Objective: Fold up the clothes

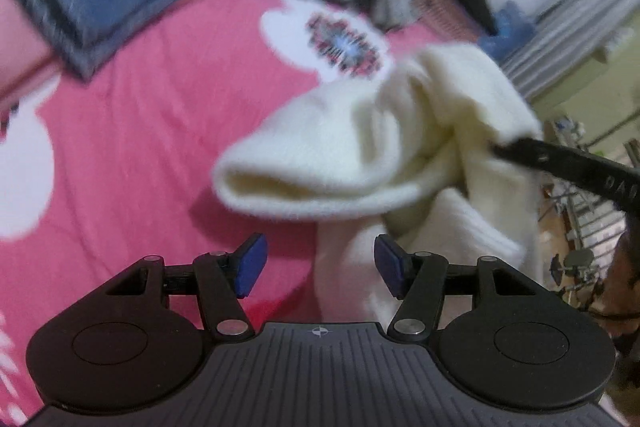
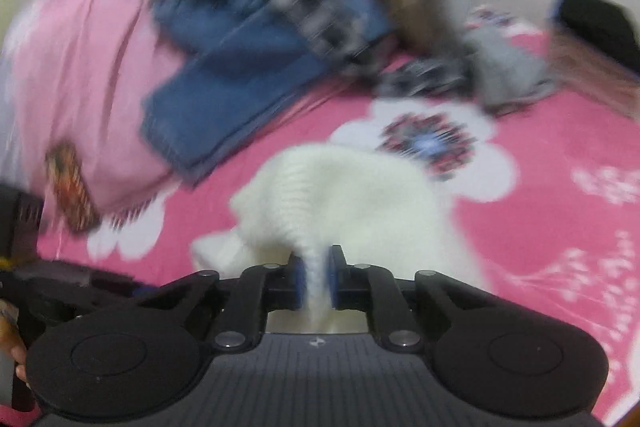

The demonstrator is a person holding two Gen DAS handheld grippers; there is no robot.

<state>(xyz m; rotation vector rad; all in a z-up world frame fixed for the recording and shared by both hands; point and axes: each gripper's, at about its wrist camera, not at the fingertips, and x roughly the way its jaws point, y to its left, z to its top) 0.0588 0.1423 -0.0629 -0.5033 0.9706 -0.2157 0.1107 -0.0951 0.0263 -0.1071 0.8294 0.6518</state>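
Cream knit garment (image 2: 352, 195): we pinch it in our right gripper (image 2: 316, 279); our left gripper (image 1: 320, 267) spread, empty, above pink bedsheet (image 1: 140, 147).

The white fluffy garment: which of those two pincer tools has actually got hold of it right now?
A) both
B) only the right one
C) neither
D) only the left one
B: the right gripper has its blue pads pinched shut on a bunched strip of the white garment, while the left gripper stands open with nothing between its pads.
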